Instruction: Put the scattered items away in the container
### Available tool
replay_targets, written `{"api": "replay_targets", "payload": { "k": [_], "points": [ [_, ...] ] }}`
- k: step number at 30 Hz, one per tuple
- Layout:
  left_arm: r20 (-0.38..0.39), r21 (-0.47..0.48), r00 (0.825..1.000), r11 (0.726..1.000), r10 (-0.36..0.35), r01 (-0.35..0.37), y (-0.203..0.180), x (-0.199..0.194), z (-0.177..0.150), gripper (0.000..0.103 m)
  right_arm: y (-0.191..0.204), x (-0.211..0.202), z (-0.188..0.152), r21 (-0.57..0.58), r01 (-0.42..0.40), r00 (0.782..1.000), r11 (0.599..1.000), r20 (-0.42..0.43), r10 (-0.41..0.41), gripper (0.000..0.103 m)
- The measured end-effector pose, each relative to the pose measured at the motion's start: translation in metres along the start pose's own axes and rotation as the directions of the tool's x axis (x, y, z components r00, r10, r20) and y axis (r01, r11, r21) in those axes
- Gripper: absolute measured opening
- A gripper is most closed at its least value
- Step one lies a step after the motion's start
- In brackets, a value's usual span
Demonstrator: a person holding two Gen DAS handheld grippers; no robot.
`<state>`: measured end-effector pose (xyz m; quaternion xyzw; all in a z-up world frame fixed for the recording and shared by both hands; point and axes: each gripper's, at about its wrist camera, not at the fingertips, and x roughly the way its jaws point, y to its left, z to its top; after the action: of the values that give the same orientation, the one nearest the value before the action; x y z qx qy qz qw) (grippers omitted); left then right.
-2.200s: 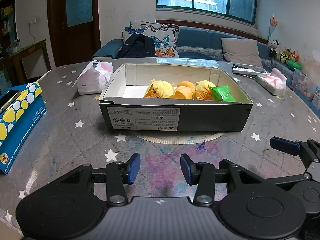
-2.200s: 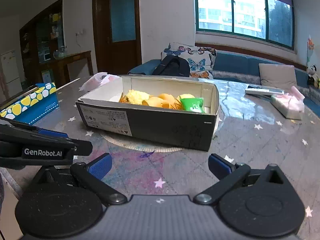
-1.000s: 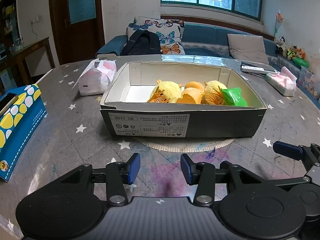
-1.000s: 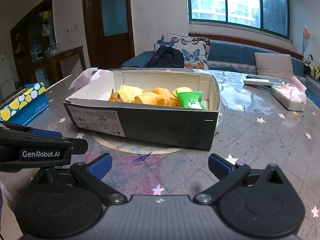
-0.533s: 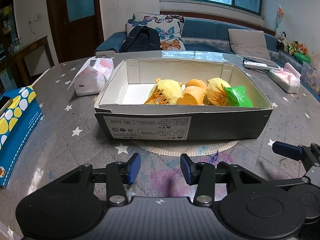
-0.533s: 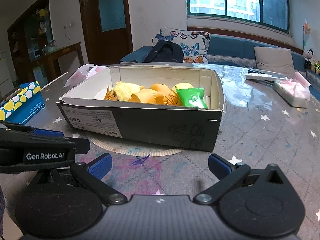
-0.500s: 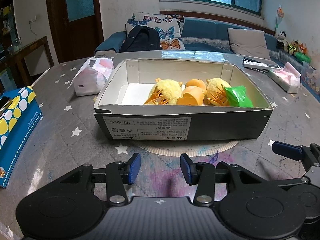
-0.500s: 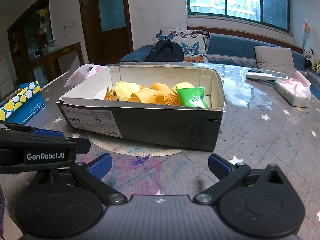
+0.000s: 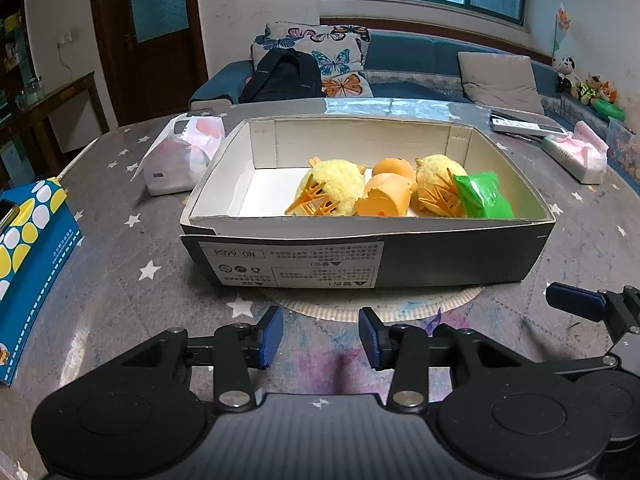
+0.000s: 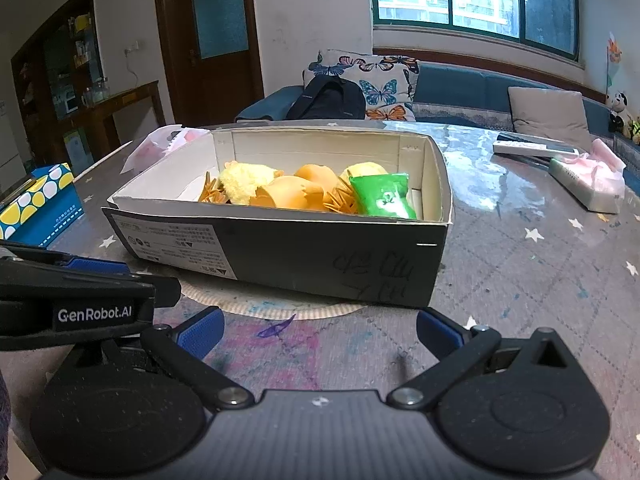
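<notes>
Two yellow plush chicks (image 9: 334, 192), orange shells (image 9: 386, 200) and a green packet (image 9: 482, 200) are held in the cardboard box (image 9: 360, 256). The left gripper (image 9: 320, 336) is closing on nothing; the right gripper (image 10: 318, 334) is spread wide, empty.

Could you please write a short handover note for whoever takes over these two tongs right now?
Left tongs: nothing between them, jaws closing, held low in front of the box.
Right tongs: wide open, nothing held, also in front of the box.
In the box: two yellow plush chicks, two orange eggshell halves and a green packet.
Done: those toys are inside.
Left: nothing loose near the box, as far as these views show; the tissue packs and blue carton stand apart.
</notes>
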<state>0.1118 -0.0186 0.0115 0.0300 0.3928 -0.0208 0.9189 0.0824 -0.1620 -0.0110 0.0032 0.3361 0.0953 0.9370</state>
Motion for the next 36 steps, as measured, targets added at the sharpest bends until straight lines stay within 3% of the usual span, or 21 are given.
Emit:
{"api": "replay_targets", "payload": {
  "k": [36],
  "points": [
    [-0.053, 0.006, 0.999, 1.000, 0.013, -0.012, 0.002, 0.029, 0.019, 0.041, 0.003, 0.031, 0.015, 0.006, 0.022, 0.998, 1.000, -0.063, -0.022, 0.103]
  ]
}}
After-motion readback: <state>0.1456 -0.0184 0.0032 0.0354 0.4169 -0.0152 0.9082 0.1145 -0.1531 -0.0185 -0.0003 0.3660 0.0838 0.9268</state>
